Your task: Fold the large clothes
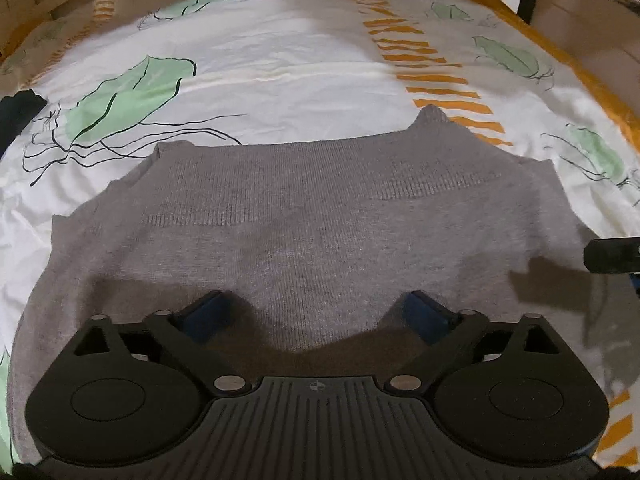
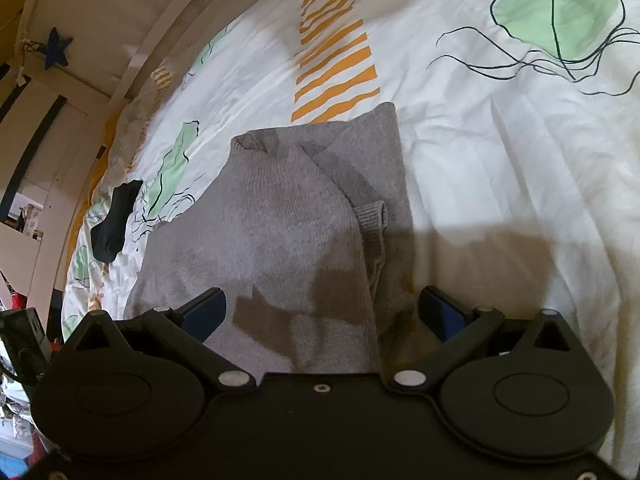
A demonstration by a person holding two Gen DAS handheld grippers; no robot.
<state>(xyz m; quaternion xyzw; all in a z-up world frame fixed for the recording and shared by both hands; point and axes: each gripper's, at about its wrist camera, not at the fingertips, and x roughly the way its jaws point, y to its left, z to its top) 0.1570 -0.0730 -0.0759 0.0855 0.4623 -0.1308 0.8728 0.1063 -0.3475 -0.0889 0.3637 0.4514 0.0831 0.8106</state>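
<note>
A grey knit sweater (image 1: pixel 312 216) lies spread on the bed, partly folded, with one pointed corner sticking up at its far edge. My left gripper (image 1: pixel 320 312) hovers just above its near part, jaws wide apart, nothing between the blue pads. In the right wrist view the same sweater (image 2: pixel 276 232) shows a sleeve with a ribbed cuff (image 2: pixel 372 216) folded over its right side. My right gripper (image 2: pixel 324 312) is open over the sweater's near right edge, pads not pressing the cloth. The right gripper's finger (image 1: pixel 612 256) pokes in at the left wrist view's right edge.
The bed is covered by a white duvet (image 1: pixel 288 60) printed with green jellyfish and orange stripes. A dark sock (image 2: pixel 114 220) lies on the duvet to the left of the sweater. A wooden bed frame (image 1: pixel 560 0) runs along the far side.
</note>
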